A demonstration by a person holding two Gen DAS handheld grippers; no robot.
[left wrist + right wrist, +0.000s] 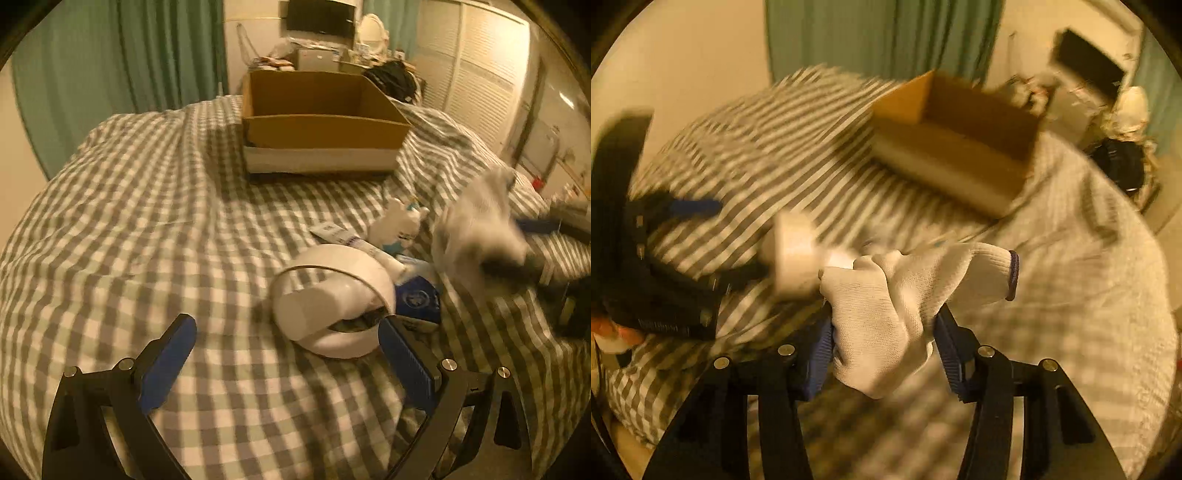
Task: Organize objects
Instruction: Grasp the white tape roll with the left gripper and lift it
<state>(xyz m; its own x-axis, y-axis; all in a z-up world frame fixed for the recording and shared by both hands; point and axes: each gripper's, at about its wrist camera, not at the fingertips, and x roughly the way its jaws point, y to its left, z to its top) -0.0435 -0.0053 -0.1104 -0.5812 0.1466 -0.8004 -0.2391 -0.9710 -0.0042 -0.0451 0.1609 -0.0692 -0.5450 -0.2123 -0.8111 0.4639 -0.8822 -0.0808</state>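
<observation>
the right gripper [882, 354] grips one white knit glove [886, 314], its two blue-padded fingers [818, 358] pressed against the bunched fabric from both sides. the glove is ribbed, cream-white, crumpled at the grip, and its cuff with a dark purple edge sticks out past the right finger. in the left wrist view the same glove [476, 229] shows as a motion-blurred white mass, off beyond and right of that gripper's right finger.

the left gripper [288, 354] has its fingers spread wide with nothing between the pads. one white rounded device [332, 306], with a stubby cylinder end and a thin dark band around its dome, lies on the checked bedcover [147, 221] just ahead of the right finger [402, 358], close to its tip. ahead and right of that finger sit one blue-and-white packet [417, 299], one white tube [354, 240] with printing, and one small white plush toy [399, 221] with teal details.

straight ahead of both grippers, farther up the bed, stands one open cardboard box [325, 129], brown with a white strip along its lower front; nothing shows inside it from here. green curtains [122, 66] hang behind.
</observation>
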